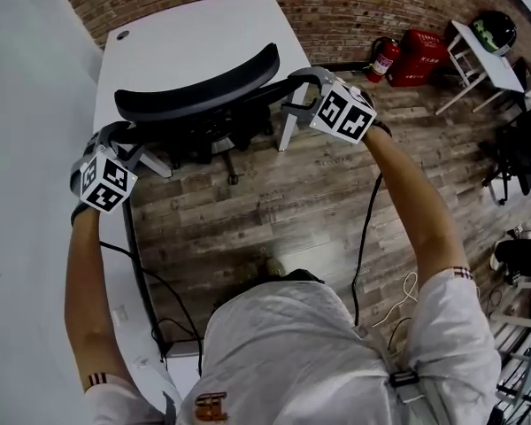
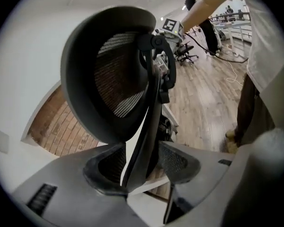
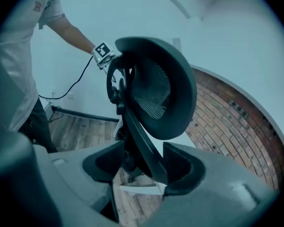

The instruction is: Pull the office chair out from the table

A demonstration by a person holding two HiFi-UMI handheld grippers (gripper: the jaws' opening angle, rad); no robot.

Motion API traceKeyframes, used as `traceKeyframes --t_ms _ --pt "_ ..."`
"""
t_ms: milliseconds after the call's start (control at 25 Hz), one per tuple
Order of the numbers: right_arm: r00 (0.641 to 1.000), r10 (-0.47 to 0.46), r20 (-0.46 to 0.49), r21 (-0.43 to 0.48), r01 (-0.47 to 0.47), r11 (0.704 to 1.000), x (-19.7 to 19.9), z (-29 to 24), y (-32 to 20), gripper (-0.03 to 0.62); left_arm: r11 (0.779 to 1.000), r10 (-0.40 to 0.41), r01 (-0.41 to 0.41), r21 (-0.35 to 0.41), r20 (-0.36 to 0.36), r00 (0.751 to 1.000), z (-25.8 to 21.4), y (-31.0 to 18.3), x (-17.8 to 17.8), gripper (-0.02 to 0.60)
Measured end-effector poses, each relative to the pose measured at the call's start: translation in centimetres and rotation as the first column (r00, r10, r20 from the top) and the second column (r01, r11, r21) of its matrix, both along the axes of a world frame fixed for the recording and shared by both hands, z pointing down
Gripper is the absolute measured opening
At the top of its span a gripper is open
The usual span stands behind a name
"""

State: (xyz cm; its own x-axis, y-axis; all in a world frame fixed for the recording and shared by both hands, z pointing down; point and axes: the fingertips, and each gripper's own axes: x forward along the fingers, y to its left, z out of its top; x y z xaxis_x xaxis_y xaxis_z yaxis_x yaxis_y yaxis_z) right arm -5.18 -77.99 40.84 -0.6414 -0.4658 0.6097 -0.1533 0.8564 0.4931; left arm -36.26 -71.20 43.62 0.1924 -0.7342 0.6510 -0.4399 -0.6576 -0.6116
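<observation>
If under table (image 1: 186,34), chair (image 1: 199,91) seat unseen.

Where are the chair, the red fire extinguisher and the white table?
office chair (image 1: 199,91): head view, on the curved top of its backrest.
fire extinguisher (image 1: 385,60): head view, on the middle of its red body.
table (image 1: 190,34): head view, on its bare white top.

Office chair (image 1: 195,96) stands before the table (image 1: 186,42) — left hand-held gripper (image 1: 124,140) and right hand-held gripper (image 1: 303,87) flank it.
</observation>
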Motion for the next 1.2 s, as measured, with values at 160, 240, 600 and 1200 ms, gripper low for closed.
traceKeyframes --t_ms 160,240,600,1200 --pt "0.991 -0.020 -0.135 0.011 0.021 1.000 0.5 1.3 -2.3 0.250 0.998 0.020 -0.015 -0.063 0.072 0.997 1.5 -1.4 -1.3 0.215" --pt "0.976 -0.047 -0.213 -0.001 0.048 0.999 0.5 2.2 -3.4 0.250 0.995 0.034 -0.024 -0.100 0.093 0.995 2.3 -2.1 -1.7 0.215" --pt "0.913 -0.157 -0.377 -0.105 0.126 0.986 -0.6 6.1 -5.4 0.251 0.970 0.122 -0.088 -0.228 0.139 0.983 4.8 -3.2 -1.5 0.215" --pt "0.839 -0.220 -0.498 -0.067 0.216 0.974 -1.1 10.0 -6.4 0.120 0.950 0.187 -0.134 -0.283 0.168 0.968 7.3 -4.1 -1.0 0.110"
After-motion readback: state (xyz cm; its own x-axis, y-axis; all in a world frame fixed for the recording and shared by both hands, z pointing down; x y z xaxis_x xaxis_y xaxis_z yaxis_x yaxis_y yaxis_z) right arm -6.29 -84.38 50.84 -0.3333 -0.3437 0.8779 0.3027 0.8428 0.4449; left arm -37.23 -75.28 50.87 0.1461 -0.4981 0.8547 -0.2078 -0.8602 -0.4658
